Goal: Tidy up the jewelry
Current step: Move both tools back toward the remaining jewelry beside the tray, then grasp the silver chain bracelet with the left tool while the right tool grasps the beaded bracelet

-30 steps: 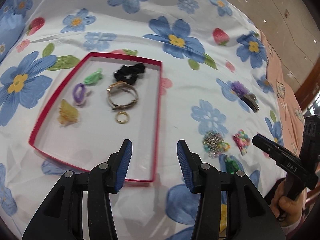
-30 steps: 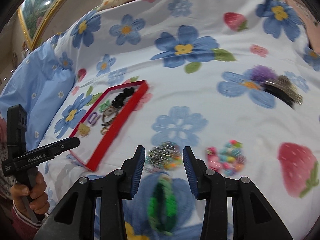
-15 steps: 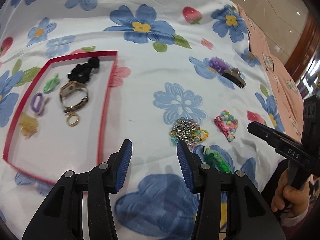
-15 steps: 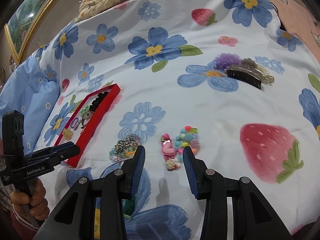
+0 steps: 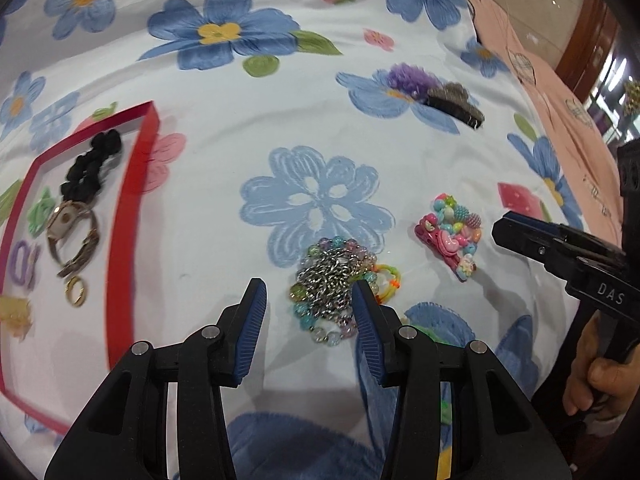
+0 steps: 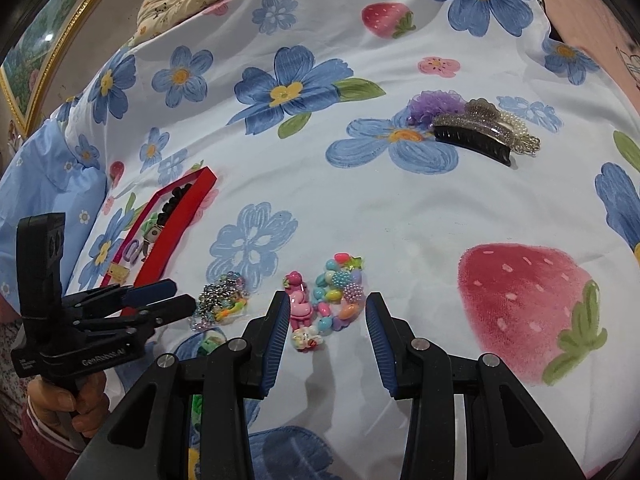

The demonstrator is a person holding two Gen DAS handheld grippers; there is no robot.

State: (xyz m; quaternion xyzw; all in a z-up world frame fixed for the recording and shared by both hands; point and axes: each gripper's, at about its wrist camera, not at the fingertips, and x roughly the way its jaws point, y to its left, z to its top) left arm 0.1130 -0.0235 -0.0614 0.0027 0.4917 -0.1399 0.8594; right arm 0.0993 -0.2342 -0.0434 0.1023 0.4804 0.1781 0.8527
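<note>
Left gripper (image 5: 306, 300) angled steeply down over the flowered bedsheet (image 5: 400, 152), jaws partly apart with nothing clamped; the tangled chain and bead pile (image 5: 334, 286) sits lower centre of the left view, just ahead of and partly between the blue pads, the right pad overlapping its edge. Right gripper (image 6: 327, 312) also tilted down, jaws partly apart and empty, tips either side of the pink clip and colourful bead bracelet (image 6: 328, 300) at lower centre of the right view. Left hand (image 6: 60, 404) grips its handle at lower left there; right hand (image 5: 596, 376) at lower right of the left view. Red tray (image 5: 124, 216) at left edge holds a black scrunchie (image 5: 92, 168), watch (image 5: 72, 236), gold ring (image 5: 75, 290). Purple scrunchie and hair claws (image 6: 468, 124) upper right, well apart from both grippers.
</note>
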